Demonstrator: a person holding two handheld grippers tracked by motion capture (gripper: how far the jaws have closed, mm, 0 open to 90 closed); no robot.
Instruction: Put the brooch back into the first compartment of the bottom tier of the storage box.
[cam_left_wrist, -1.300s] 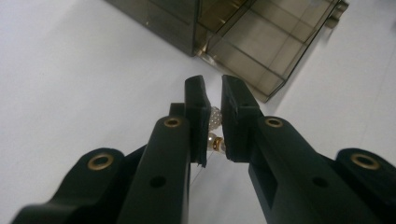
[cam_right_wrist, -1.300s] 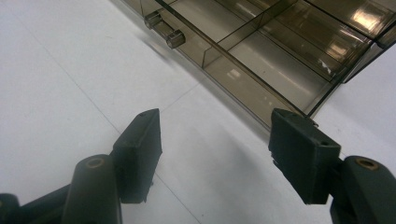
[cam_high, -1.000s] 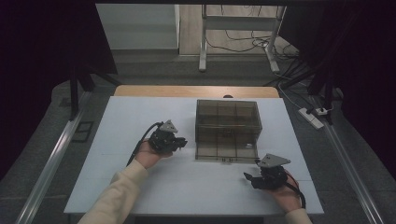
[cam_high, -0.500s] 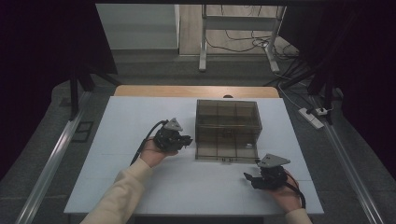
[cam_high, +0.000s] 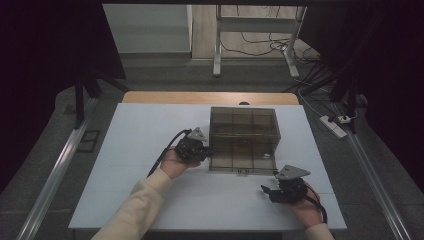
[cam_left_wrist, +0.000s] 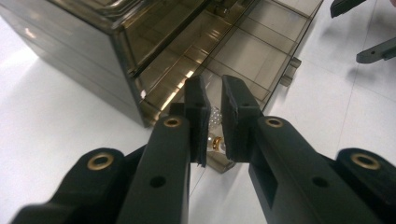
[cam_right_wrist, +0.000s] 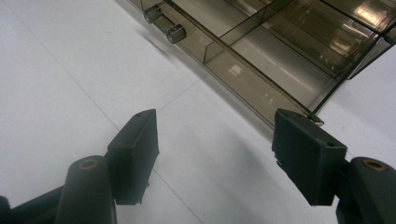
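Box at frame centre on the desk, drawer out. Left tool pinched on a small bracelet over its corner; we judge release remains. Right tool apart, idle.

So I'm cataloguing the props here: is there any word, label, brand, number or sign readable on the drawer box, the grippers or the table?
No readable text anywhere.
Smoky transparent drawer box: no label, print or number shows on its walls or its open drawer.
Left gripper and right gripper: plain black, with brass rivets and no marking.
White table: blank.
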